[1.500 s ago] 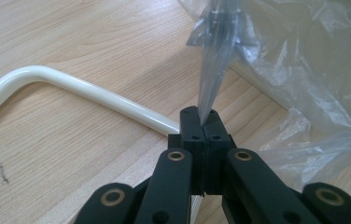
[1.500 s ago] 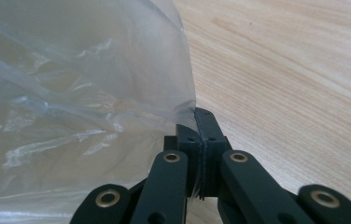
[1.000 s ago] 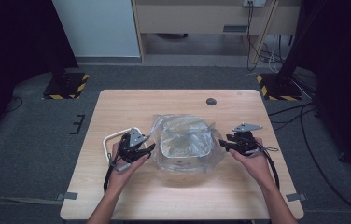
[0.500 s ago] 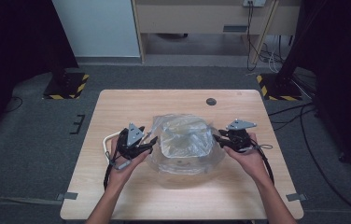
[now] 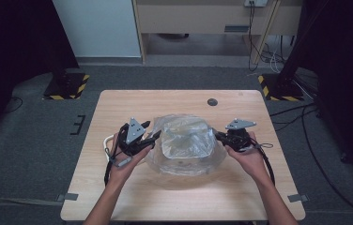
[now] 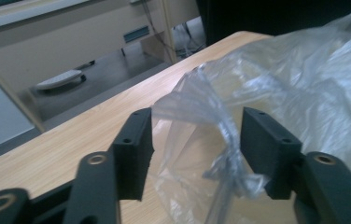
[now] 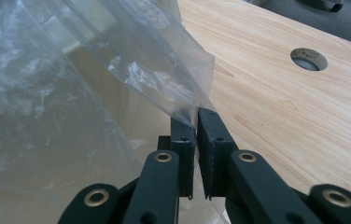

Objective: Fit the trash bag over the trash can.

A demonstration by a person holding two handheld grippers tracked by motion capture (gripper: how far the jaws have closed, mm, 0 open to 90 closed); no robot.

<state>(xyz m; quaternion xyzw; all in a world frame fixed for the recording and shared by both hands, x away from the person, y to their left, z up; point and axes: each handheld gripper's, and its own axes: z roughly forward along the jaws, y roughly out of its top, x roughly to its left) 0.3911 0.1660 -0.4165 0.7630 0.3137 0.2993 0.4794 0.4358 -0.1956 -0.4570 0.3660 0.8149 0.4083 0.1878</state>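
Note:
A crumpled clear plastic bag (image 5: pixel 186 140) lies in the middle of the wooden table (image 5: pixel 174 197). My left gripper (image 5: pixel 155 131) is at the bag's left side. In the left gripper view a raised fold of the bag (image 6: pixel 304 70) stands between the jaws of the left gripper (image 6: pixel 197 140). Those jaws have just been closing, but a gap still shows at the left pad. My right gripper (image 5: pixel 218 136) is at the bag's right side. Its jaws have just been closing, and in the right gripper view the right gripper (image 7: pixel 196 126) pinches the edge of the bag (image 7: pixel 71 93).
A round cable hole (image 5: pixel 212 101) sits in the table's far part, seen also as a hole (image 7: pixel 308 59) beyond the right jaws. A white loop (image 5: pixel 107 140) lies by the left hand. Cables trail from both grippers toward the table's near edge.
Both grippers have come in to the bag's sides. The left one has risen a little. The right jaws have closed on the bag's edge.

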